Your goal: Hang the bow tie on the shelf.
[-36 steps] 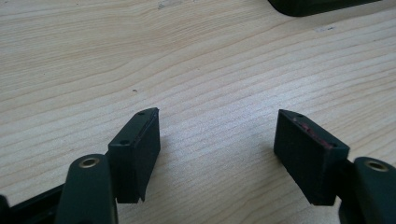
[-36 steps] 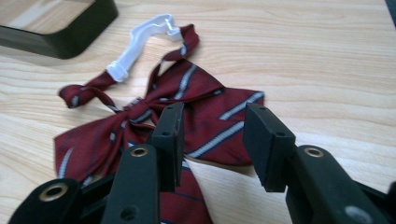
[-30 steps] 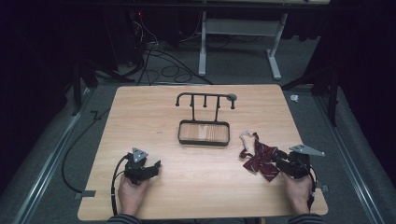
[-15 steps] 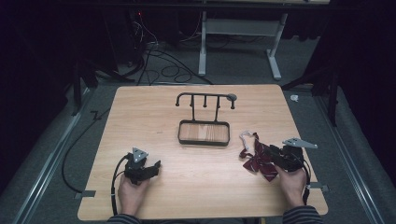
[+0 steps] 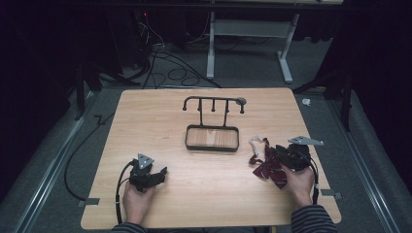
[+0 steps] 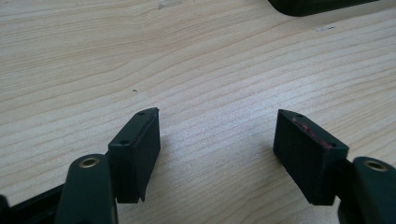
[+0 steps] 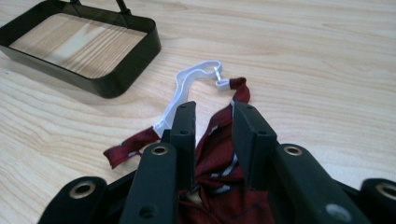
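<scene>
step: pick-up of the bow tie point(image 5: 268, 168) looks to be under way. The right gripper point(image 7: 212, 116) has its jaws set either side of the dark red striped cloth, narrowed around it.
right gripper state: jaws close together with cloth bunched between them. It reads as a grasp on the bow tie, though the right gripper view cannot confirm firm pad contact.
left gripper point(image 6: 217, 135) state: released, jaws wide apart, bare wood between them, nothing held. It rests on the table point(image 5: 204, 204) at the near left, well apart from the cloth.
bow tie location: flat on the table at the near right, just right of the tray stand point(image 5: 212, 138) and under the right gripper point(image 5: 284, 158).
white strap point(image 7: 187, 88): loops out ahead of the jaws toward the tray, a small clip at its far end, lying loose on the wood.
next move, judged: a lift that keeps the strap from dragging. If the hook bar point(image 5: 214, 101) on the stand is the target, the strap loop has to be presented to a hook, and the idle left gripper probably helps there.
high view adds: overall layout, both hands, the stand's bar and hooks, and the gap from tie to stand.
right gripper view adds: cloth inside the jaws, strap and clip detail, tray rim point(image 7: 116, 79) near.
left gripper view adds: the open jaw gap, plus a dark edge of the tray point(image 6: 317, 5) at the top.
</scene>
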`<state>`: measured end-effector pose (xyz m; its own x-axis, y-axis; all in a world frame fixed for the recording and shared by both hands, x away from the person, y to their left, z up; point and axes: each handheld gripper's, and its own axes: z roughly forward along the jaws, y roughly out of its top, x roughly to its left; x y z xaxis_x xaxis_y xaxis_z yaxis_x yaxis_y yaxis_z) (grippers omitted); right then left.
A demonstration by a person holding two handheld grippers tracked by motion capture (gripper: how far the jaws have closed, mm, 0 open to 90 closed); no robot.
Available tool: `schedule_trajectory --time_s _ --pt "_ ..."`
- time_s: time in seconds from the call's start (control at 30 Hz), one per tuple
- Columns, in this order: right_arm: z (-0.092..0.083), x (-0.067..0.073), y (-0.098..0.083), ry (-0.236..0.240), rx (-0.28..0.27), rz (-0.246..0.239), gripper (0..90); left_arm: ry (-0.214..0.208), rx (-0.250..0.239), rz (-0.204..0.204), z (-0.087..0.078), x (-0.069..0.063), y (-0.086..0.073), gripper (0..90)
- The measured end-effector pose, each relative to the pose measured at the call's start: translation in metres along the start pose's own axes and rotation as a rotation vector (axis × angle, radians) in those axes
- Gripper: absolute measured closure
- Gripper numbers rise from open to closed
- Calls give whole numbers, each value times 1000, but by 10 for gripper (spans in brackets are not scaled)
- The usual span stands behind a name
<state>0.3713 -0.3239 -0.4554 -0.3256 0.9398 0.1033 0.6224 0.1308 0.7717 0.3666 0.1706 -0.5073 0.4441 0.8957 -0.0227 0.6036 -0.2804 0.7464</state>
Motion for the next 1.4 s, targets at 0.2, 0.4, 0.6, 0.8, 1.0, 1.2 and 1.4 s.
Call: schedule_trajectory --time_s 0.2,0.4,0.6,0.8,1.0,1.2,1.4 --pt "9 0 9 0 16 -4 720 1 0 1 0 0 0 322" --pt "19 -1 16 -5 28 -8 725 1 0 1 0 0 0 322" --pt "28 -4 23 -12 45 -2 726 1 0 1 0 0 0 323" --pt "37 -10 26 -19 64 28 721 1 0 0 0 0 0 323" --pt "49 -15 25 -29 80 60 718 0 0 0 0 0 0 323" --pt "57 -17 23 -35 100 72 717 1 0 1 0 0 0 324" --pt "64 -17 22 -49 121 69 716 1 0 1 0 0 0 323"
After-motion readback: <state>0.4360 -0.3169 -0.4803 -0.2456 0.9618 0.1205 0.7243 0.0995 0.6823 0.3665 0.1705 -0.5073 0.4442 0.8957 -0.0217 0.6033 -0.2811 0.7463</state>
